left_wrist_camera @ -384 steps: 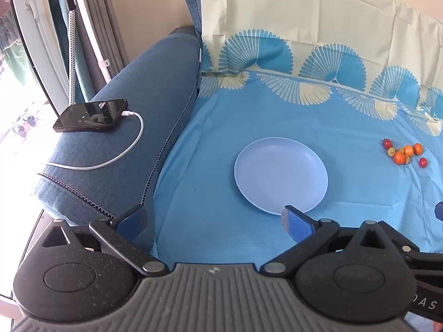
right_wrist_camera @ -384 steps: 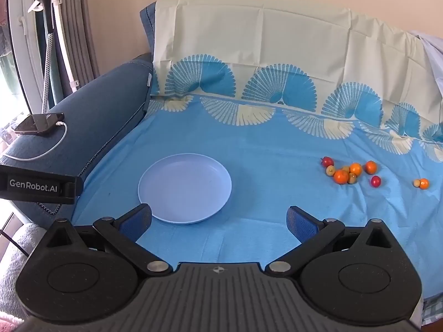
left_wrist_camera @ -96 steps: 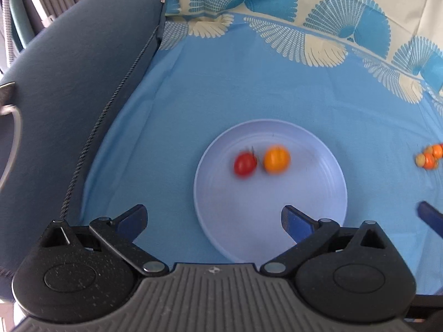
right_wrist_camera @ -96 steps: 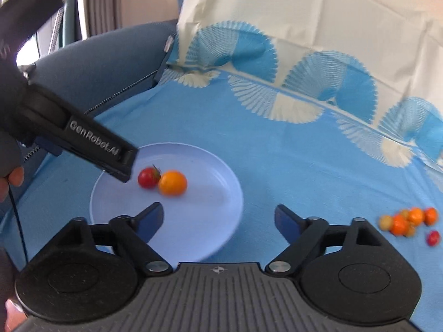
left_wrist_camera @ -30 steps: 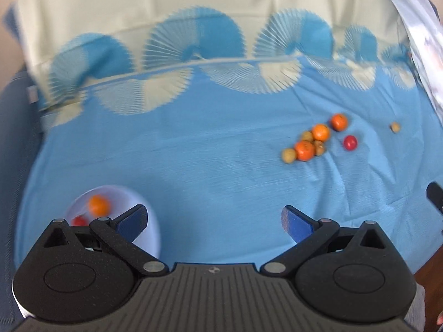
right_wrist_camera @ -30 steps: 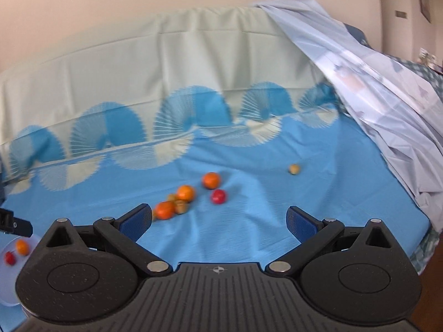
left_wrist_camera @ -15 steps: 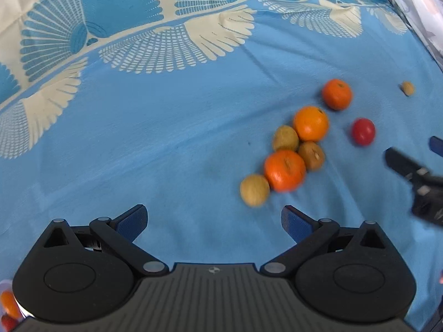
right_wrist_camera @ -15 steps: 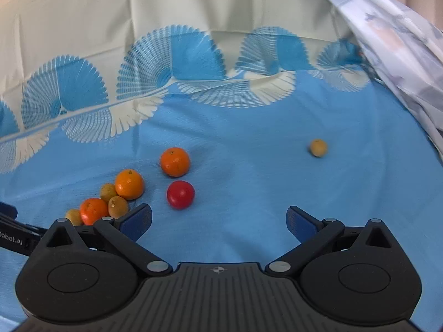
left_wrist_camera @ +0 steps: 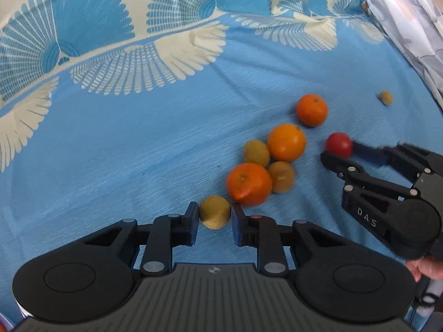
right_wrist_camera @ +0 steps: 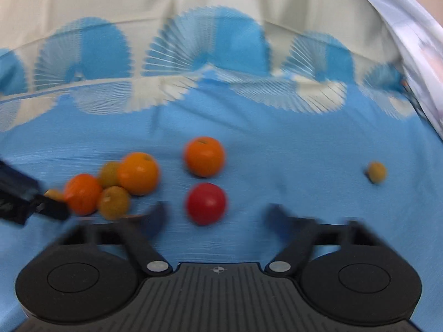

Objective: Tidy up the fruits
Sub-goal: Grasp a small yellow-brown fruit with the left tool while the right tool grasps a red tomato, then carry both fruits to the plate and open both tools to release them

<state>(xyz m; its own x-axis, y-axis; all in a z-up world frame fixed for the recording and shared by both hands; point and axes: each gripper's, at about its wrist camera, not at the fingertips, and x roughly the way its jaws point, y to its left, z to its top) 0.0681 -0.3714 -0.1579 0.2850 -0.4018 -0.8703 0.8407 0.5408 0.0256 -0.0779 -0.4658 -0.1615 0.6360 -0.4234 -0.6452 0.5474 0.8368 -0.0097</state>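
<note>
Several fruits lie in a cluster on the blue sheet [left_wrist_camera: 138, 152]. My left gripper [left_wrist_camera: 214, 218] is shut on a small yellow-brown fruit [left_wrist_camera: 214, 215] at the cluster's near edge, just beside an orange [left_wrist_camera: 249, 184]. Two more oranges [left_wrist_camera: 286, 142] [left_wrist_camera: 311, 109] and two yellow-brown fruits [left_wrist_camera: 256, 152] [left_wrist_camera: 281, 175] lie behind. My right gripper [right_wrist_camera: 216, 213] is blurred and its jaws are closing. A red tomato [right_wrist_camera: 206, 203] sits between its fingers, with gaps on both sides. In the left wrist view the right gripper [left_wrist_camera: 342, 153] straddles this tomato [left_wrist_camera: 338, 144].
One small yellow-brown fruit [right_wrist_camera: 376, 172] lies alone to the right. A pale patterned cloth [left_wrist_camera: 409, 27] hangs along the right edge. The cream and blue backrest cover [right_wrist_camera: 207, 13] rises behind. A person's hand [left_wrist_camera: 423, 268] holds the right gripper.
Both grippers came down from above onto the fruit cluster. The left jaws closed on the small yellow-brown fruit. The right jaws narrowed around the red tomato.
</note>
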